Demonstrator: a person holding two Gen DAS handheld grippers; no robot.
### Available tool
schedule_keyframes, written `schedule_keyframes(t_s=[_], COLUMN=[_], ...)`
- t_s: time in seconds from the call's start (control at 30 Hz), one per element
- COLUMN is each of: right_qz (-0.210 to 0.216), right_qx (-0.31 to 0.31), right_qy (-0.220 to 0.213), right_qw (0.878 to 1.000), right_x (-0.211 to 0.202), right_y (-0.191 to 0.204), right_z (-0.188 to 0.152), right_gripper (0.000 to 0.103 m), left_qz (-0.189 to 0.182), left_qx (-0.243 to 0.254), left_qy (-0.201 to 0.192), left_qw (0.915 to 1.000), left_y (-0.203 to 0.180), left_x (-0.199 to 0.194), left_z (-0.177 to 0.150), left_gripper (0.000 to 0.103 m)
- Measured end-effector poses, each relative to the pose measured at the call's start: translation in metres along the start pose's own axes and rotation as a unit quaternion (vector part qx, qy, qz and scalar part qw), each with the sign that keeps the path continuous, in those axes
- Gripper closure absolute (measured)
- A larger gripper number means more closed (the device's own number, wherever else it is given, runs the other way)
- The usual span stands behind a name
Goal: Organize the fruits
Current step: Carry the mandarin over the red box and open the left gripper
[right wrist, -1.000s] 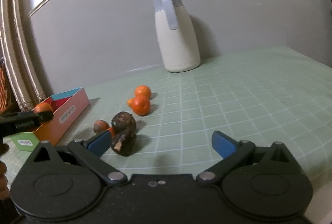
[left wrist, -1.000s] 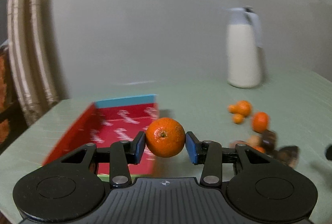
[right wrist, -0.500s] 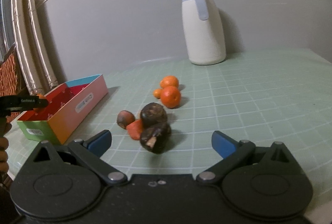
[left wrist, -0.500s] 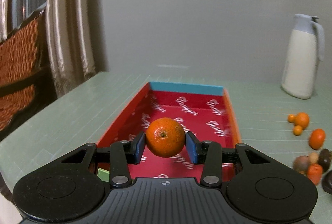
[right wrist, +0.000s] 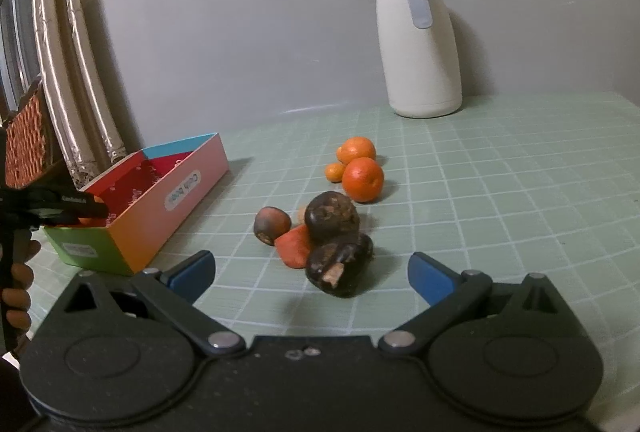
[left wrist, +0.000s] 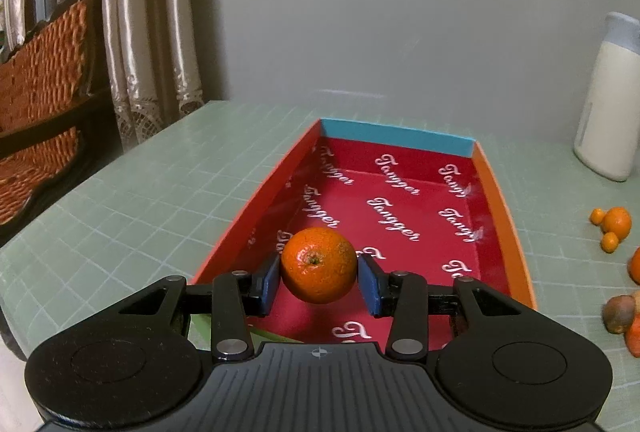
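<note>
My left gripper (left wrist: 319,274) is shut on an orange mandarin (left wrist: 319,264) and holds it over the near end of a colourful open box (left wrist: 502,216) with a red printed lining. In the right wrist view the box (right wrist: 176,191) stands at the left with the left gripper (right wrist: 76,209) over its near end. My right gripper (right wrist: 312,272) is open and empty, just in front of a pile of fruit: dark brown fruits (right wrist: 331,218), an orange-red piece (right wrist: 294,242), mandarins (right wrist: 362,179) and a small kumquat (right wrist: 335,171).
A white thermos jug (right wrist: 420,43) stands at the back by the wall. A green gridded mat (right wrist: 500,191) covers the table. A wicker chair (left wrist: 36,103) and curtains (left wrist: 152,19) are off the table's left edge.
My left gripper carried the mandarin left and forward, from beside the box to over its near end. My right gripper moved closer to the fruit pile and stayed open.
</note>
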State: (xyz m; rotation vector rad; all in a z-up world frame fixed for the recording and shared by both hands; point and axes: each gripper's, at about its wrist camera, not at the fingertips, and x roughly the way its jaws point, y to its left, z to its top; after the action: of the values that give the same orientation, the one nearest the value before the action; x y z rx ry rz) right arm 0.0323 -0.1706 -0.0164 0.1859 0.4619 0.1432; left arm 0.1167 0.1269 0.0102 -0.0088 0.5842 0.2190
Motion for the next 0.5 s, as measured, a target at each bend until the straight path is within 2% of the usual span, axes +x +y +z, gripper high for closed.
schedule_keyframes(t_s=[0.5], right_qz=[-0.002], right_qx=[0.003], right_qy=[-0.002], right_qw=[1.000], right_x=[-0.0027], right_y=[-0.0021], right_z=[-0.0003], right_gripper=[0.000], left_qz=[0.028], left_qx=[0.001], left_qy=[0.003], left_qw=[0.9996], left_y=[-0.0030], left_x=[0.0051], left_z=[0.0013], left_gripper=[0.059])
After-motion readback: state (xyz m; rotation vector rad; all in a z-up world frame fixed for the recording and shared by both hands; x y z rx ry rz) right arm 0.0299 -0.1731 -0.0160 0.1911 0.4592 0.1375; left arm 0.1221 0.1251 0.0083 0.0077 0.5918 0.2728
